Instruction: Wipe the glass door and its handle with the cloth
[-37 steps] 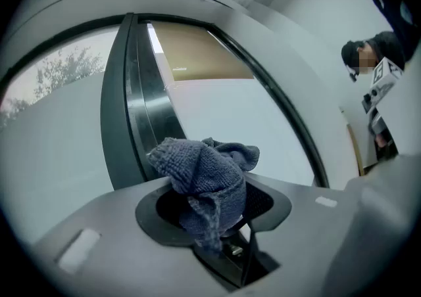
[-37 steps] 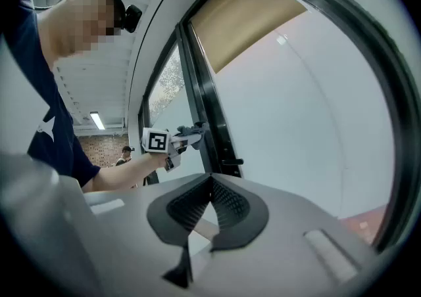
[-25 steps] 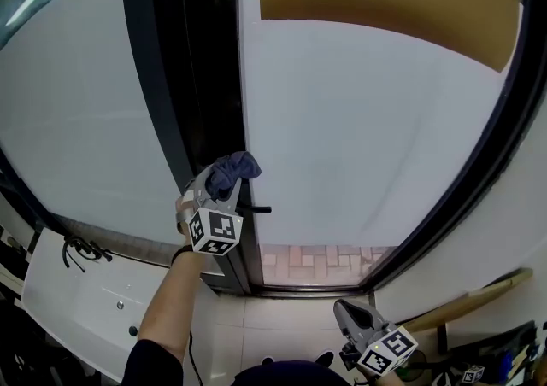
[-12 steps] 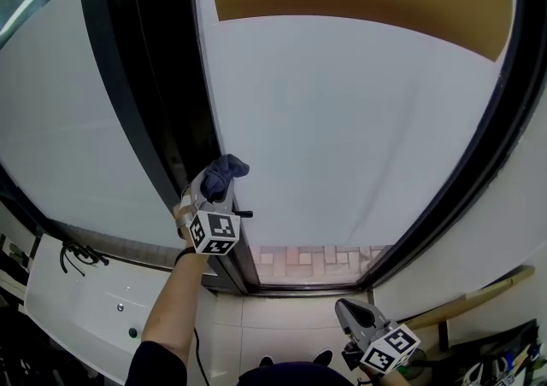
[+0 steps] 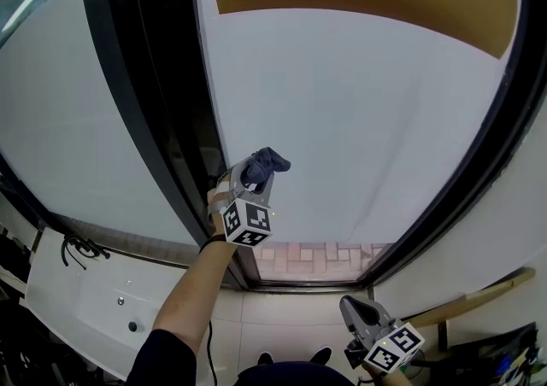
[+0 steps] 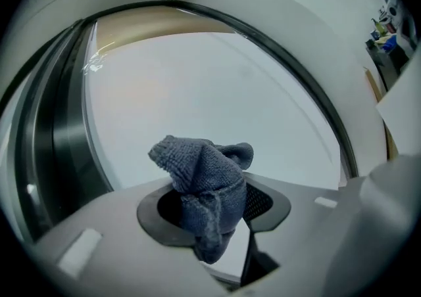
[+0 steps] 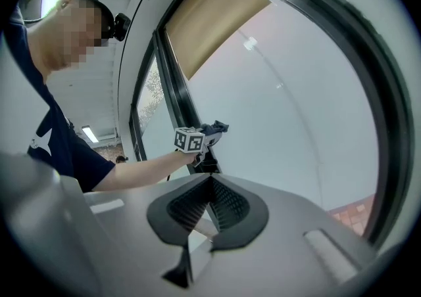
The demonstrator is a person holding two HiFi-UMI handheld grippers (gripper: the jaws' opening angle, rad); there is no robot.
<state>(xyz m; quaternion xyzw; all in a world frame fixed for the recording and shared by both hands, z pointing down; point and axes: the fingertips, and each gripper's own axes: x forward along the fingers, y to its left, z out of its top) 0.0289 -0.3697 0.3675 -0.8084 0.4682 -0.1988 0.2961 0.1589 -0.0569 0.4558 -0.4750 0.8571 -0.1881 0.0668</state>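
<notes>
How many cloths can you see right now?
1. The blue cloth is clamped in the left gripper, raised before the glass door. The right gripper, low down, holds none.

The frosted glass door point(image 5: 367, 119) lies bare across the centre and right of the head view, with open room above and to the right of the left tongs point(image 5: 256, 172). Those tongs, closed on the cloth point(image 5: 267, 162), sit at the pane's left edge, just beside the dark upright frame point(image 5: 145, 102), which bars the way leftward. A dark curved frame point(image 5: 483, 171) bounds the pane at right. The right tongs point(image 5: 361, 314), jaws together and empty, hang at bottom right, well apart from the glass, near a wooden pole point(image 5: 466, 301).
</notes>
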